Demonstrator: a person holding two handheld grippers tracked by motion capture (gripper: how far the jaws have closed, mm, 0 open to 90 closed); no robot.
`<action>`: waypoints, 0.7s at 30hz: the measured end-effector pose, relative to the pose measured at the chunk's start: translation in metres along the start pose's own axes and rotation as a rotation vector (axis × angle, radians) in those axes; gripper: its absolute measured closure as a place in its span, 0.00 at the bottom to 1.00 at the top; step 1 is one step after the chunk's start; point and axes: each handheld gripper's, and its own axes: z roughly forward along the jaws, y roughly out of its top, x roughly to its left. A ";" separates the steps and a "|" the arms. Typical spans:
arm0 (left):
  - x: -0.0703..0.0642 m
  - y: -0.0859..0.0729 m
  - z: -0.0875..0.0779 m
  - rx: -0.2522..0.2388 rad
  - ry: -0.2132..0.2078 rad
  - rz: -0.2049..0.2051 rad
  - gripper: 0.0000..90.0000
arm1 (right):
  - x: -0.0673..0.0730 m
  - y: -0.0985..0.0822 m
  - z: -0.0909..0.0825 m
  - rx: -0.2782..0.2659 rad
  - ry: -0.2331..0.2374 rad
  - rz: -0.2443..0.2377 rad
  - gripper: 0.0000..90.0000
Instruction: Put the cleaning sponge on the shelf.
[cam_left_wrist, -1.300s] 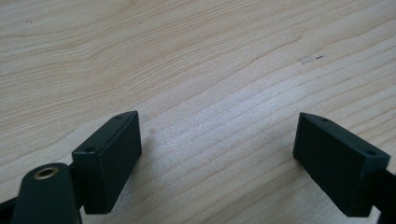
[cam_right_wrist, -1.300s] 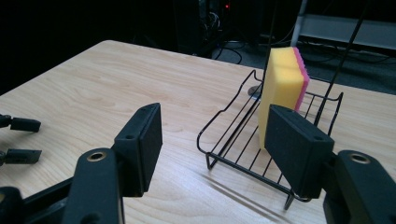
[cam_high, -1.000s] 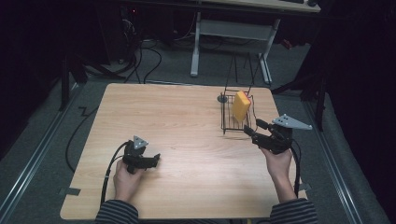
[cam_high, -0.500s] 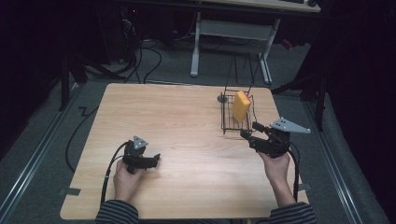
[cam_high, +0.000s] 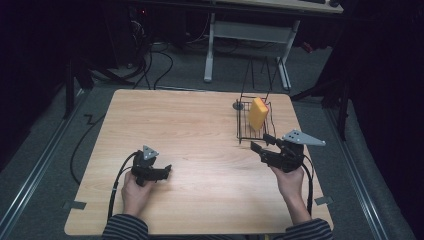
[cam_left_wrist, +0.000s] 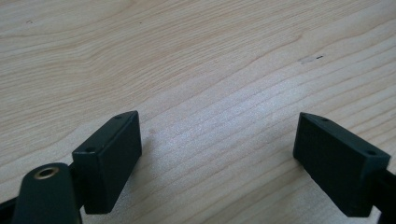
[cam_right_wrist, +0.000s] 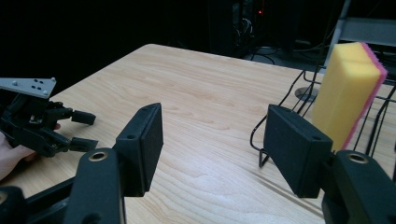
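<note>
The black wire rack (cam_high: 254, 125) at the light wooden bench's (cam_high: 200, 145) far right holds one upright yellow-and-pink sponge (cam_high: 258, 113). Right tongs (cam_high: 262, 143), wide and empty, sit just beside the rack; left tongs (cam_high: 165, 171), wide and empty, well apart.

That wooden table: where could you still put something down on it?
The table is bare across the middle and far left, between the left gripper and the wire rack. It is crowded at the far right, where the yellow sponge stands in the rack near the right gripper.
</note>
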 end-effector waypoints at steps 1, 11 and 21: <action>0.000 0.000 0.000 0.000 0.000 0.000 0.18 | 0.001 -0.001 0.001 0.001 0.005 -0.002 0.42; 0.000 0.000 0.000 0.000 0.000 0.000 0.18 | 0.005 -0.009 0.011 0.013 0.031 0.007 0.43; 0.000 0.000 0.000 0.000 0.000 0.000 0.18 | 0.009 -0.015 0.022 0.026 0.035 0.005 0.43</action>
